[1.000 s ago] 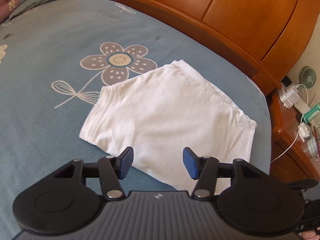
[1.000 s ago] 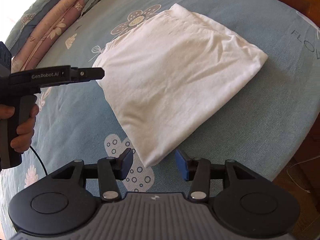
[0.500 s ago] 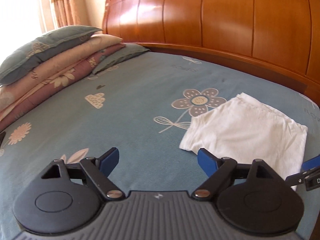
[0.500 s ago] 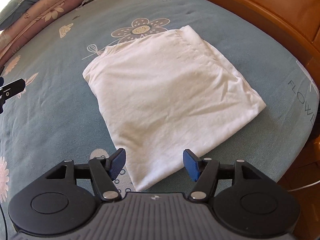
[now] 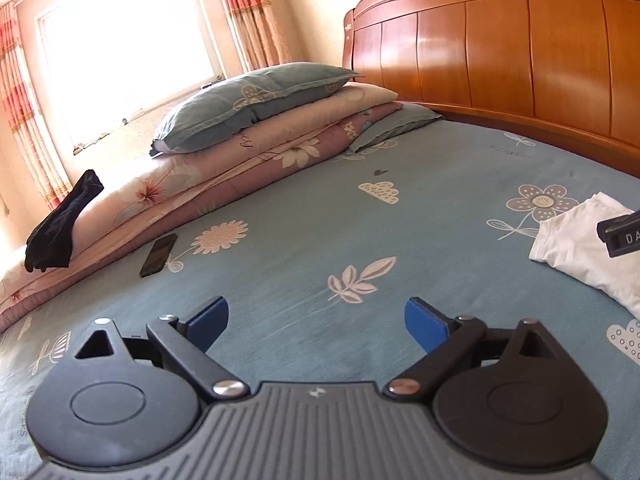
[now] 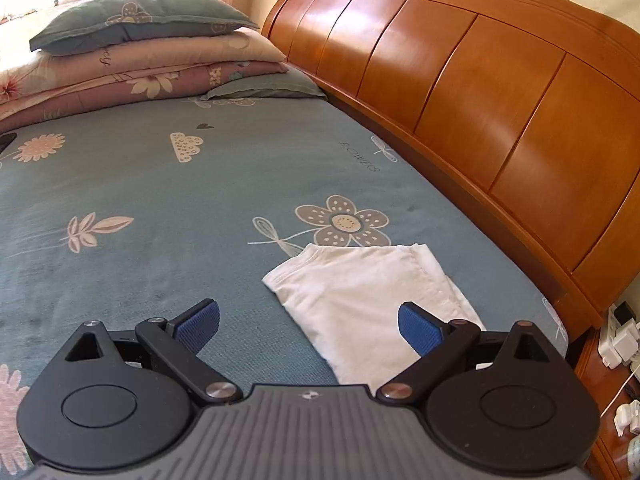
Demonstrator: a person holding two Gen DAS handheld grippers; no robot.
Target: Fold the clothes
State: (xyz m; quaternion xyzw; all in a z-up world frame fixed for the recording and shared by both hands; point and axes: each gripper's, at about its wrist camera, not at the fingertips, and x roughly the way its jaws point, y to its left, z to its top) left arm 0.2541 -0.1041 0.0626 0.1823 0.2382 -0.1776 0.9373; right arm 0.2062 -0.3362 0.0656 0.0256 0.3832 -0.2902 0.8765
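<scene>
A folded white garment (image 6: pixel 372 300) lies flat on a blue-green bedsheet (image 6: pixel 160 184) printed with flowers, leaves and clouds. It sits near the wooden headboard (image 6: pixel 480 92), just below a large grey printed flower (image 6: pixel 342 222) whose lower petals it touches. Its hemmed edge faces away from the headboard.

The right gripper (image 6: pixel 308 326) hangs above the near corner of the folded white garment. Its jaws have just been opening and stand wide apart, holding nothing. The blue pad (image 6: pixel 420 330) nearer the headboard shows over the white cloth without pressing on it; the other pad shows over bare sheet.

The left gripper (image 5: pixel 316 326) is over open bedsheet, well away from the garment on the side far from the headboard. Its jaws have also just been opening, they too are spread wide, and nothing is between them. In this view the garment shows only at the frame edge, partly covered by a black piece of the other handheld tool.

At the far end of the headboard, a grey-blue pillow (image 5: pixel 256 100) tops a stack of folded floral quilts (image 5: pixel 240 160). A black garment (image 5: pixel 60 224) hangs off the end of the stack farthest from the headboard. A dark phone (image 5: pixel 159 255) lies on the sheet beside the stack. A bright window (image 5: pixel 124 44) with striped curtains (image 5: pixel 250 12) is behind the stack. At the other end of the headboard, white chargers and a cable (image 6: pixel 618 340) rest on a wooden nightstand (image 6: pixel 592 364).
</scene>
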